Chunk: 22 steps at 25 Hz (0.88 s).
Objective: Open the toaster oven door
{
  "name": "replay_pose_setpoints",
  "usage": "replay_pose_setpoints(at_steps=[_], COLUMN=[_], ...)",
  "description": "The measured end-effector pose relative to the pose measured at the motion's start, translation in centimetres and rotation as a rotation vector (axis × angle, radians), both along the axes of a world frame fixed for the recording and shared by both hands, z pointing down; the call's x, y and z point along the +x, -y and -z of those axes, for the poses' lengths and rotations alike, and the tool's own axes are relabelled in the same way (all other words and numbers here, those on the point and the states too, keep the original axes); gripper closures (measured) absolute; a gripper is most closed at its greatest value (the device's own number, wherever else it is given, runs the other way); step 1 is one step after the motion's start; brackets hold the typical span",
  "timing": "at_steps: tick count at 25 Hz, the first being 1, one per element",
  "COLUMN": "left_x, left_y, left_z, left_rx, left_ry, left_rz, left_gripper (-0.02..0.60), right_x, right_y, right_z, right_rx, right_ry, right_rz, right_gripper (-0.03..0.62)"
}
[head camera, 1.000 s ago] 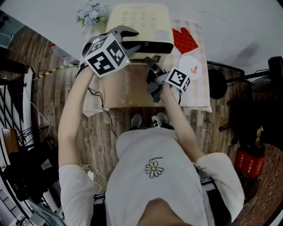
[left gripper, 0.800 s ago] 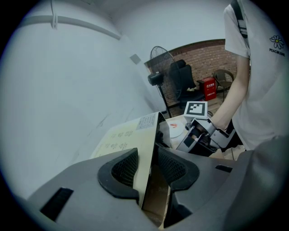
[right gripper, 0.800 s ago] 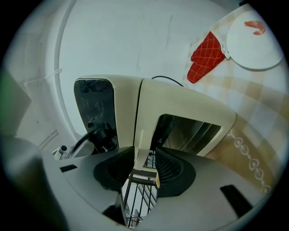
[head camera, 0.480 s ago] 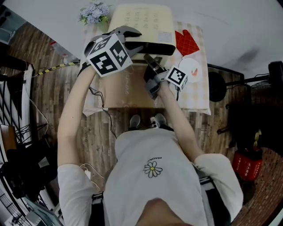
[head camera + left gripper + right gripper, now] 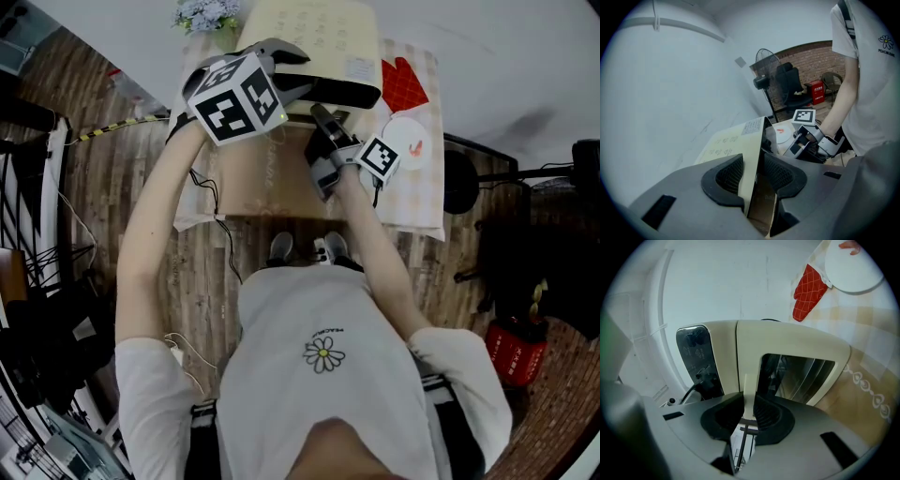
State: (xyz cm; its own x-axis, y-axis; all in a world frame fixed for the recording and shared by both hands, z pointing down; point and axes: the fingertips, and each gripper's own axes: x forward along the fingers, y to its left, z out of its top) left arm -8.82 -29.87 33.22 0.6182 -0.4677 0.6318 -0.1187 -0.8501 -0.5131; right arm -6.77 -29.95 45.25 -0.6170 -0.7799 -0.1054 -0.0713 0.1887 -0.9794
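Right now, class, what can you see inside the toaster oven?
Through the toaster oven's door window, shiny metal walls show; the cream door frame and glare hide the rest.

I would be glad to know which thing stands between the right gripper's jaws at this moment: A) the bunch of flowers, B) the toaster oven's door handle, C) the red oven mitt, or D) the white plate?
B: the right gripper view shows the cream door handle standing between the jaws of the right gripper, which have just been closing onto it.
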Motion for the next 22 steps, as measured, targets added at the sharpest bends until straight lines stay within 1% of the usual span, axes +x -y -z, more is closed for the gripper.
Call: replay_pose_setpoints(at_steps=[4, 13, 22], left_x=[0.00, 0.12, 0.08], left_y=[-0.01, 0.11, 0.09], left_z=[-0.12, -0.15, -0.12], left_rx=[0.016, 0.020, 0.022], left_ry=[0.001, 0.005, 0.005], left_rz=[0.007, 0.016, 0.012], left_gripper=[0.426, 0.423, 0.420], right_x=[0.00, 0.14, 0.16], right_y=[-0.07, -0.16, -0.25], right_z=[-0.11, 0.01, 0.01], right_rx=[-0.011, -0.004, -0.026], right_ry=[-0.005, -0.005, 0.005], right_rz=[-0.014, -0.050, -0.068], right_gripper=[0.534, 0.536, 0.537])
